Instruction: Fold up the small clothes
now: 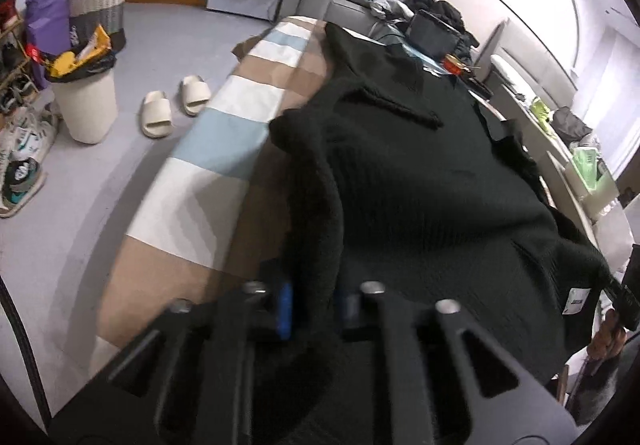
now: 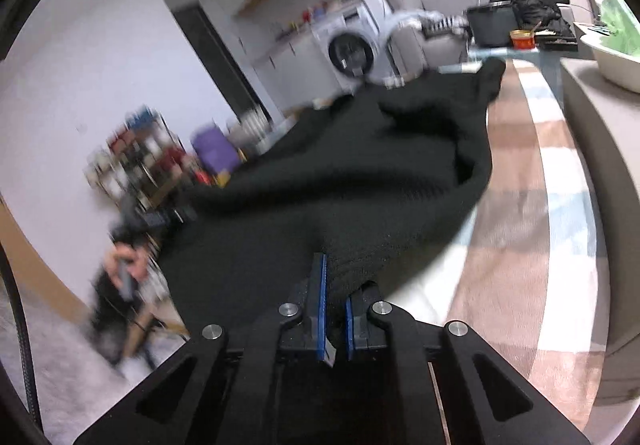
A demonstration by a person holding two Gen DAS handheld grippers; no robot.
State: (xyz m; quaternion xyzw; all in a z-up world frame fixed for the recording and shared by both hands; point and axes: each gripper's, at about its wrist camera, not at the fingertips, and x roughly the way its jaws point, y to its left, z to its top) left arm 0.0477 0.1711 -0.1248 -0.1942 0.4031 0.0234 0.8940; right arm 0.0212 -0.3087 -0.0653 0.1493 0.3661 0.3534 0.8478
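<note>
Both grippers, left (image 1: 316, 309) and right (image 2: 335, 309), angle downward with jaws clamped on one dark knitted sweater (image 1: 420, 185) draped along the striped-cloth counter (image 1: 224, 133); two cream slippers (image 1: 176, 105) lie on the floor.

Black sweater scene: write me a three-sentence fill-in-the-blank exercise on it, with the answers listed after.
1. Both the left gripper and the right gripper are shut on the black ____.
2. The sweater lies over a cloth patterned with white, tan and blue ____.
3. In the left wrist view, a pair of cream ____ sits on the floor near the white bin.

Missing words: sweater; stripes; slippers
</note>
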